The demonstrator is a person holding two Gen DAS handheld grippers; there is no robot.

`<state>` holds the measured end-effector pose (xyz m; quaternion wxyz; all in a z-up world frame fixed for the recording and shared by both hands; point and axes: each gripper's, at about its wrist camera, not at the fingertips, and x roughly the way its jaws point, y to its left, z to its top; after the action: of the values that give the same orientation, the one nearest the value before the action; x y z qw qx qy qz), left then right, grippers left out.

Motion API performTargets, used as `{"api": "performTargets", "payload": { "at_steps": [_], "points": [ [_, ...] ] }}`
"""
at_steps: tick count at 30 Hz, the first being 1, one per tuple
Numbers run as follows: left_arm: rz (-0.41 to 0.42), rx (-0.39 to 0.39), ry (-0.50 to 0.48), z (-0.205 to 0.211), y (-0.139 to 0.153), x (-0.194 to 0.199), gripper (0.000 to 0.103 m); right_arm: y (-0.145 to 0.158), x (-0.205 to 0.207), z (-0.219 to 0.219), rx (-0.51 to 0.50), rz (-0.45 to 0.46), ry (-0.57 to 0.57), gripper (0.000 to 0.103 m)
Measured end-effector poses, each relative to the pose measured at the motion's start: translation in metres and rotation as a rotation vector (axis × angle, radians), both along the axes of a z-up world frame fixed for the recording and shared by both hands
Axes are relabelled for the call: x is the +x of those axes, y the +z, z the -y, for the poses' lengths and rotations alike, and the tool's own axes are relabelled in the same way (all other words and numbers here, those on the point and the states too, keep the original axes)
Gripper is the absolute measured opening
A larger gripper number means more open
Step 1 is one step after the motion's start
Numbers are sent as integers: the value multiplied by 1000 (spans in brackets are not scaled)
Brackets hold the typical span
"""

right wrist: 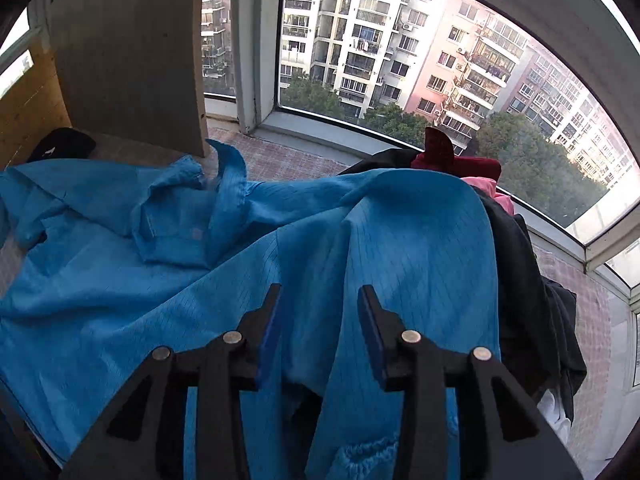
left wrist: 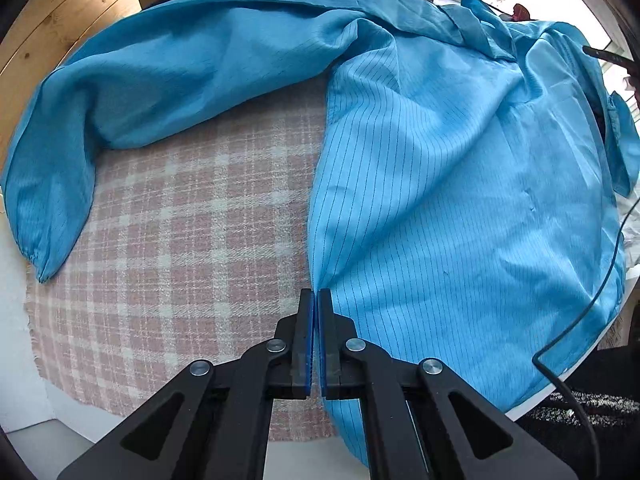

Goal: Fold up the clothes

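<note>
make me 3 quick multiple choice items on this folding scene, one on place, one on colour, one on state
1. Where does the blue garment lie?
A. on a pink-and-white checked cloth
B. on a bare tiled floor
C. in a basket

2. What colour is the garment's long sleeve?
A. red
B. blue
C. white

3. How do the two tools stand?
A. both open
B. left shut on the garment's edge, right open
C. left open, right shut

Answers: 1 A, the checked cloth shows under the garment; 2 B, the sleeve matches the body; 3 B, the left tool pinches the garment's edge, while the right tool is spread above the fabric.
</note>
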<state>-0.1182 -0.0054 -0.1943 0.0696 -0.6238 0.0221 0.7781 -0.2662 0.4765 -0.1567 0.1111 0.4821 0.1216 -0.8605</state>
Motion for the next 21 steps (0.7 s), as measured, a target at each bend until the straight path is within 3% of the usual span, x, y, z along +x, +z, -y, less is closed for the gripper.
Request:
{"api": "performTargets", "payload": {
  "at_steps": [5,7,9,11,12,15,16,21],
  "points": [
    [-79,5,-86,-8,32,-17,12,-42,121,1,-124,119,-8,46],
    [-114,4,-113,-16,44,-43,16,-69,156,10,-136,176,-17,46],
    [-143,6,-148,-26,55,-74,26,-93,181,21,-120,224,-22,46],
    [-153,22,-198,-40,59,-114,29,-115,195,26,-145,279,-46,46],
    [-152,41,-218,-47,58,-135,29,-122,198,26,-165,307,-68,46],
    [-91,222,-169,-63,40,-202,29,-127,204,24,-174,319,-132,46],
    [-75,220,-176,-72,31,-219,29,-126,205,24,-174,315,-149,46],
    [-25,9,-247,-109,-21,-271,28,-125,208,26,-144,303,-195,46]
  ]
}}
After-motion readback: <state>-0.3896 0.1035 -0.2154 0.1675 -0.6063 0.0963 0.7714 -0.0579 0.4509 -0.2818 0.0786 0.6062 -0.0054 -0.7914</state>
